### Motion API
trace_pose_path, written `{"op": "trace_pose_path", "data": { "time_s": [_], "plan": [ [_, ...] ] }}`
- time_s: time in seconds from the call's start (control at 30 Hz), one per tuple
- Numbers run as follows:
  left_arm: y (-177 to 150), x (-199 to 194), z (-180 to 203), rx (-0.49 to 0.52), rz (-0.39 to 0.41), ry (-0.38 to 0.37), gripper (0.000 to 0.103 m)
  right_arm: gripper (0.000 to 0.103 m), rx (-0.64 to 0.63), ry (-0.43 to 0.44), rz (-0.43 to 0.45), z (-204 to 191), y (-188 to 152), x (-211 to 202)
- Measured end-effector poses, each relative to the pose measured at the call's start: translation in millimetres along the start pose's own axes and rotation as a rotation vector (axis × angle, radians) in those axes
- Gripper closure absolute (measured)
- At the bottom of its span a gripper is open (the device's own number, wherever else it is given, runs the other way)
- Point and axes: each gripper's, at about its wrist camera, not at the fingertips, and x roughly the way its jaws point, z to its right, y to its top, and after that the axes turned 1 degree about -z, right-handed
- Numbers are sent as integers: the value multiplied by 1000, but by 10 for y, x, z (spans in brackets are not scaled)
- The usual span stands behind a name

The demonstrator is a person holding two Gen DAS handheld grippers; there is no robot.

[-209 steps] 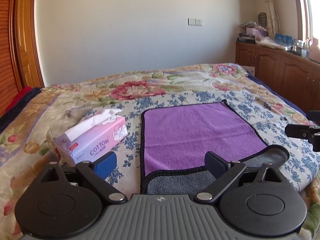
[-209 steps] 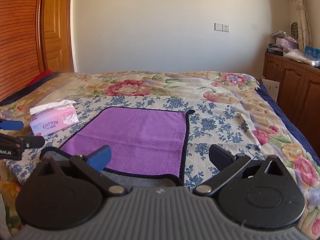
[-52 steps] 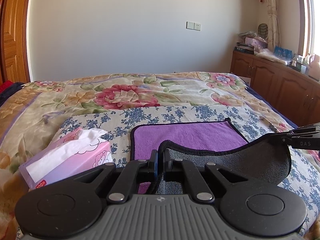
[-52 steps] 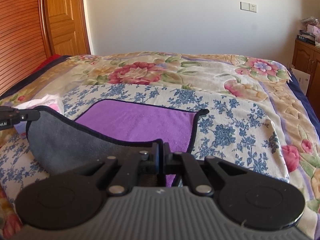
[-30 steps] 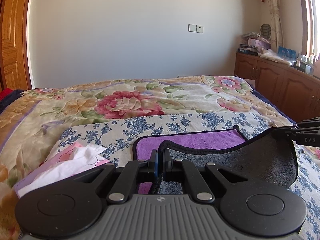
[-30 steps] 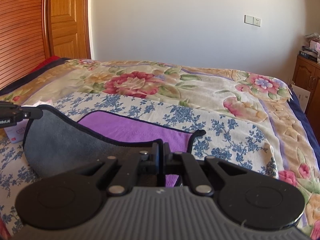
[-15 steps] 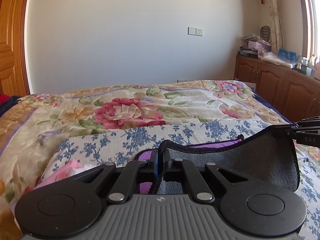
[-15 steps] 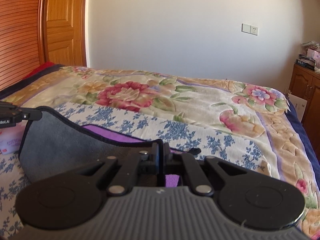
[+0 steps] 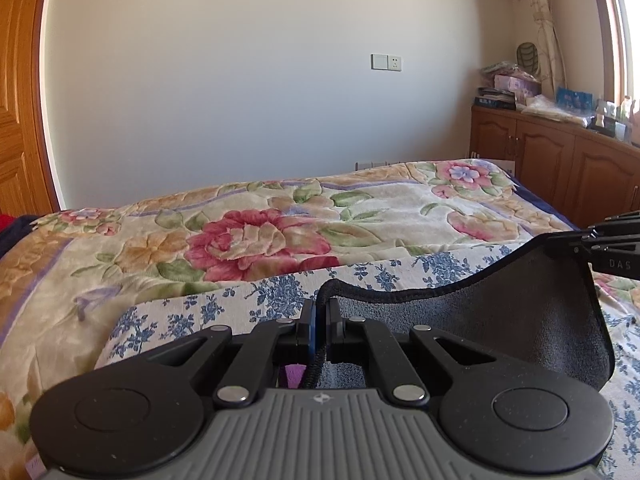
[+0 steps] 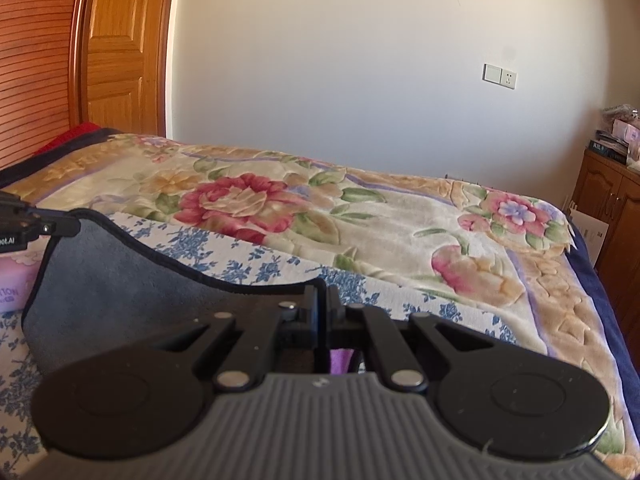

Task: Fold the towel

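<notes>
The towel (image 9: 520,320) has a grey underside, a purple top and black edging. My left gripper (image 9: 319,312) is shut on its near left corner. My right gripper (image 10: 323,304) is shut on its near right corner. The held edge hangs lifted between them, grey side (image 10: 120,280) facing the cameras, above the bed. Only a sliver of purple (image 9: 294,376) shows under the left jaws, and another (image 10: 340,360) under the right. The right gripper's tip shows in the left wrist view (image 9: 600,244); the left gripper's tip shows in the right wrist view (image 10: 40,226).
The bed carries a floral blanket (image 9: 256,240) and a blue-flowered cloth (image 10: 280,264). A pink tissue box (image 10: 12,284) sits at the left. A wooden cabinet (image 9: 560,160) with clutter stands at the right, a wooden door (image 10: 116,48) at the far left.
Both grippers have carried the held towel edge forward over the purple part, which is now almost fully covered. The tissue box has slid out of the left wrist view.
</notes>
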Motion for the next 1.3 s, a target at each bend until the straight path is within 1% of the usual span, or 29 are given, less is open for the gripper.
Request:
{"op": "trace_pose_path", "data": {
  "time_s": [0.23, 0.37, 0.6, 0.87, 0.97, 1.3],
  "plan": [
    [63, 103, -31, -13, 6, -7, 98, 99, -4, -17, -1, 52, 24, 123],
    [76, 187, -25, -11, 3, 1, 98, 99, 10, 0, -23, 91, 32, 220],
    [90, 344, -46, -7, -3, 15, 98, 99, -24, -19, -40, 110, 2, 390],
    [32, 571, -69, 10, -34, 42, 98, 99, 6, -14, -79, 161, -62, 618],
    [6, 656, -67, 14, -41, 49, 98, 99, -16, -20, -85, 151, -96, 670],
    [-126, 894, -50, 24, -90, 77, 97, 98, -8, -15, -130, 179, -233, 867]
  ]
}}
